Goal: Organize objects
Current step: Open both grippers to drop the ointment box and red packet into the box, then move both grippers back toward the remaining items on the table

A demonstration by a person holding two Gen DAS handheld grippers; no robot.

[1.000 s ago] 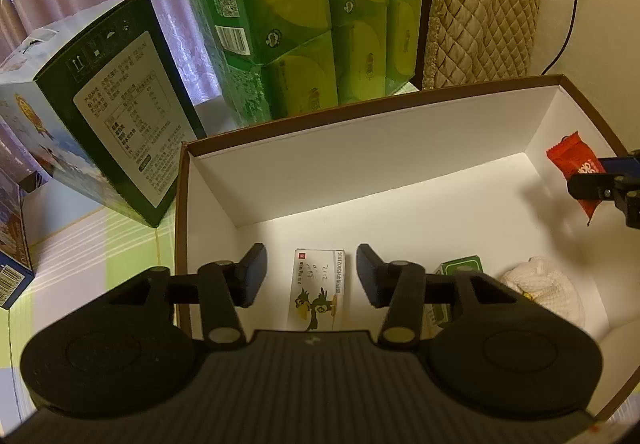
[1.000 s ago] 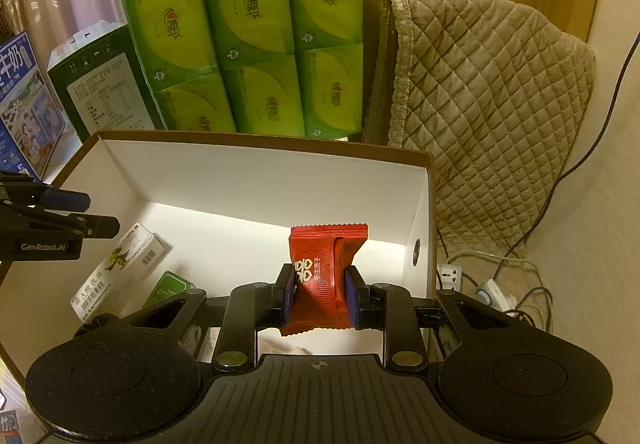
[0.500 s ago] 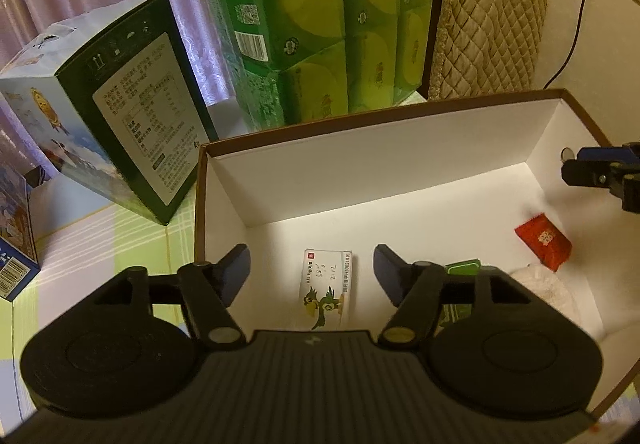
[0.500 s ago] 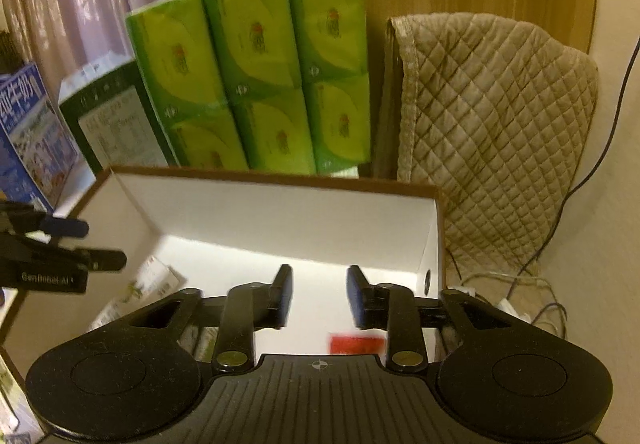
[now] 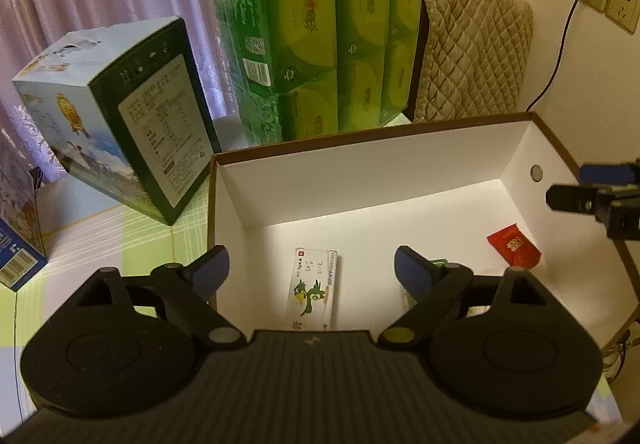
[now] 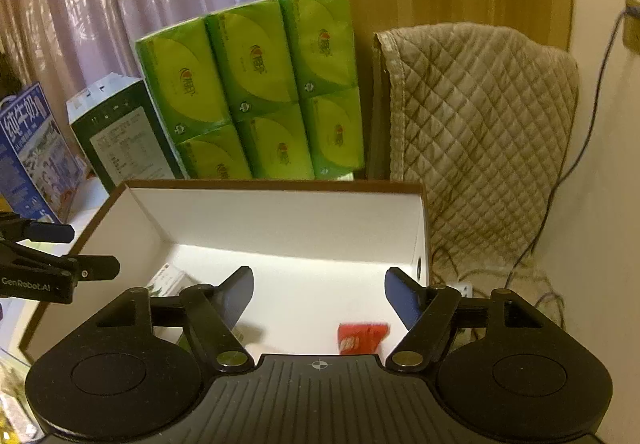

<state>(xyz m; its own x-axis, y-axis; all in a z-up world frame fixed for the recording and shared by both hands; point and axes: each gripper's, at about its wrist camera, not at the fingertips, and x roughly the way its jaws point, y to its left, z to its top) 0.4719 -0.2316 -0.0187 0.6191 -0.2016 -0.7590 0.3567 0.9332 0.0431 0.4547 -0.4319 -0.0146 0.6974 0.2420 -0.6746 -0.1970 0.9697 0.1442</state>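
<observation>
Red snack packet [image 6: 362, 336]: it lies flat on the white floor of the open cardboard box [image 6: 280, 220], at the box's right end, close under the end wall with the round hole.
Packet seen from my left: the same red packet [image 5: 513, 250] sits far to the right, well apart from my left fingers.
My right hand-held gripper [image 6: 319, 298]: released, jaws spread wide, nothing between them; it hovers above the box.
Key relation: the packet is below and just nearer than my right fingertips, slightly right of the midline; its long axis runs roughly across the jaw line, left to right.
My left hand-held gripper [image 5: 312, 270]: also released and empty, over the box's left half.
Under my left jaws: a white carton with a green bird print [image 5: 314, 288], long axis pointing away from me, lying between the fingers.
Nearer arm: the right for the packet, the left for the bird carton.
Other contents: something green [image 5: 438, 264] by my left gripper's right finger, mostly hidden.
Judgement: the packet looks placed; I would expect the next pick to be outside the box.
</observation>
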